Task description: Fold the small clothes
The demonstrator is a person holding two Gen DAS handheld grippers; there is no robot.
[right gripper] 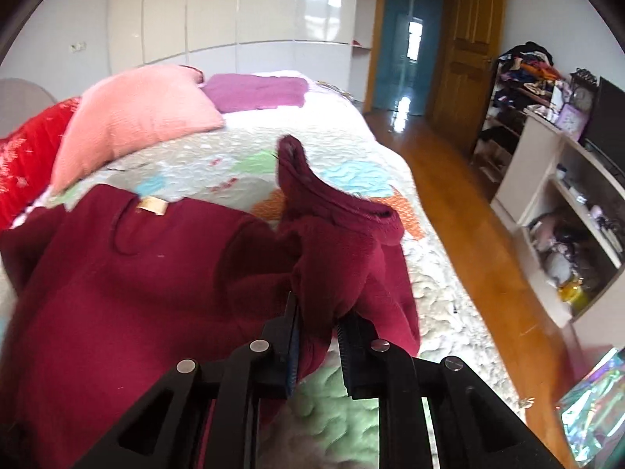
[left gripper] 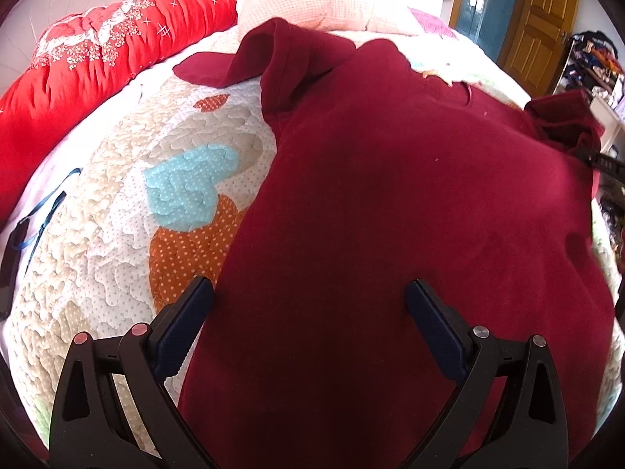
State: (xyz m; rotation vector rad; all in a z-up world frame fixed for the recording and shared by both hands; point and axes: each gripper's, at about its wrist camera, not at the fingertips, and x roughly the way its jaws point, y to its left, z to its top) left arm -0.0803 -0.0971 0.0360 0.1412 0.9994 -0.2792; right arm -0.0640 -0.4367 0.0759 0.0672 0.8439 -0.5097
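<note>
Right gripper I had clamped narrow on the sleeve | left gripper gaped wide above the maroon sweater, which lay flat on the quilt | soft, light, floppy fleece; I judged seams and cuffs the best holds.

No legible text anywhere. Small tan sewn label at neckline of dark red fleece top: print unreadable.
</note>
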